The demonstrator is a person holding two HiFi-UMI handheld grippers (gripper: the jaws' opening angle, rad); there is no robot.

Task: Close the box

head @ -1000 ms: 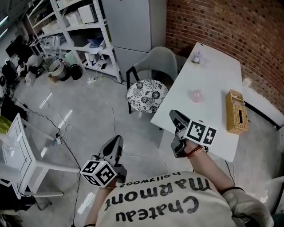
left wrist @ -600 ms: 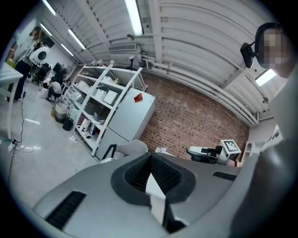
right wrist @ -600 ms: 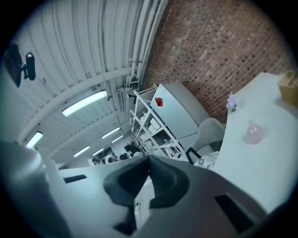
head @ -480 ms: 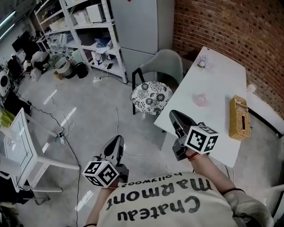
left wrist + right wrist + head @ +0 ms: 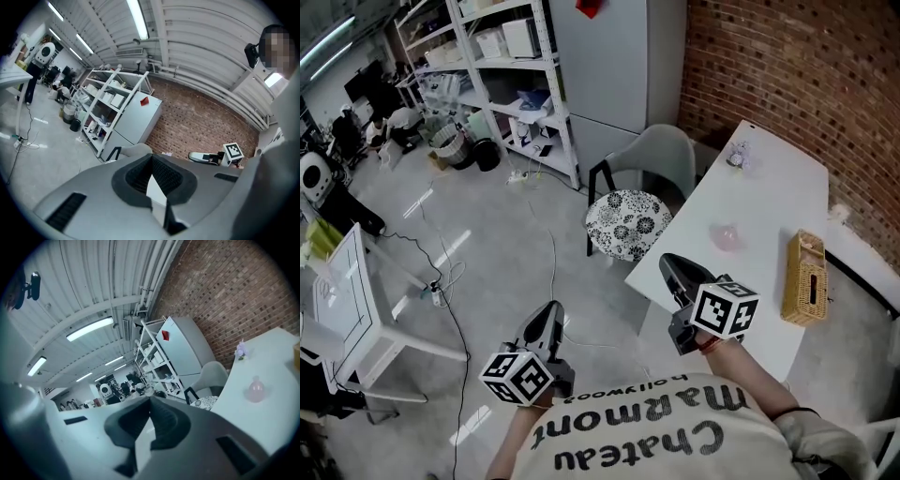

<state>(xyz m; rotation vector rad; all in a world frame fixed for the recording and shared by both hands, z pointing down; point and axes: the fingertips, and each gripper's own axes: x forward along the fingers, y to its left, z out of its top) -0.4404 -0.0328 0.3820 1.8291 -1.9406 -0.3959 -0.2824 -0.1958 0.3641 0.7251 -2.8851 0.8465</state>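
White table (image 5: pixel 769 187) on your right carries the box (image 5: pixel 804 278), wicker, by its far edge; the lid looks flat, though too small to be sure; left gripper (image 5: pixel 551 309) and right gripper (image 5: pixel 668 261) hang mid-air, jaws together, empty, well apart from it; that fits reaching for an open box or leaving a shut one; look closer at the lid.

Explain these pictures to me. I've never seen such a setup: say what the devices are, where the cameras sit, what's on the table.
No robot: a person holds hand tongs in each hand. The head view looks down from the person's head, showing the left tongs and right tongs. The two other views ride on the tongs. Both are shut, holding nothing. On the white table sit a woven box, a small pink object and a tiny ornament.
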